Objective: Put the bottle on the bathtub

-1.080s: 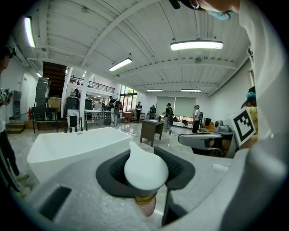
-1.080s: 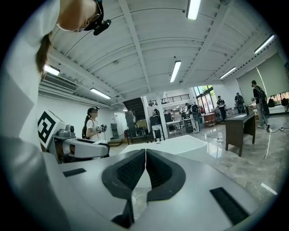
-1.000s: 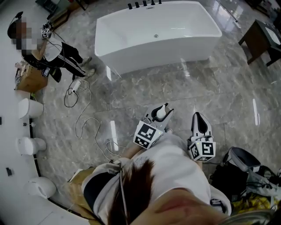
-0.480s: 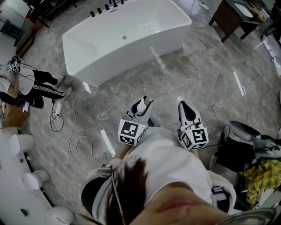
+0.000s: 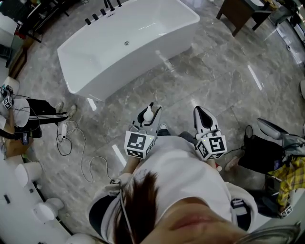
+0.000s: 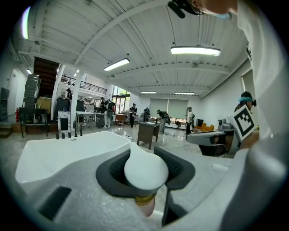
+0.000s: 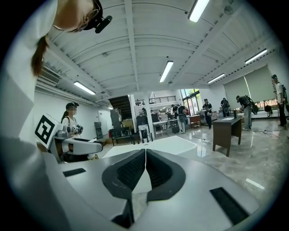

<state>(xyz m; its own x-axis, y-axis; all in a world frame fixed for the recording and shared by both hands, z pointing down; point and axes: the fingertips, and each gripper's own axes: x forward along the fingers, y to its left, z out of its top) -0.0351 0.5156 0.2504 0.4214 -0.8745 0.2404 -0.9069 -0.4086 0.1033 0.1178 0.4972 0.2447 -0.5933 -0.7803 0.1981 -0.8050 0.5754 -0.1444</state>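
A white bottle (image 6: 145, 170) with a rounded top and a gold collar sits clamped between the dark pads of my left gripper (image 5: 148, 114), which is shut on it. In the head view the bottle (image 5: 149, 113) shows as a small white shape at that gripper's tip. My right gripper (image 5: 204, 117) is shut with nothing in it; its pads (image 7: 131, 170) meet along a thin line. The white bathtub (image 5: 128, 43) stands ahead on the marble floor, some way beyond both grippers. It also shows in the left gripper view as the bathtub (image 6: 67, 151), and past the right gripper as the bathtub (image 7: 158, 145).
Black taps (image 5: 100, 12) line the tub's far rim. A person (image 5: 24, 116) crouches at the left beside a white cable (image 5: 81, 147) on the floor. A dark wooden table (image 5: 240, 12) stands at the upper right. Bags and a chair (image 5: 267, 152) lie at the right.
The view has shifted so the bathtub sits further left and slightly closer. Both grippers keep the same pose, with the bottle still held in the left.
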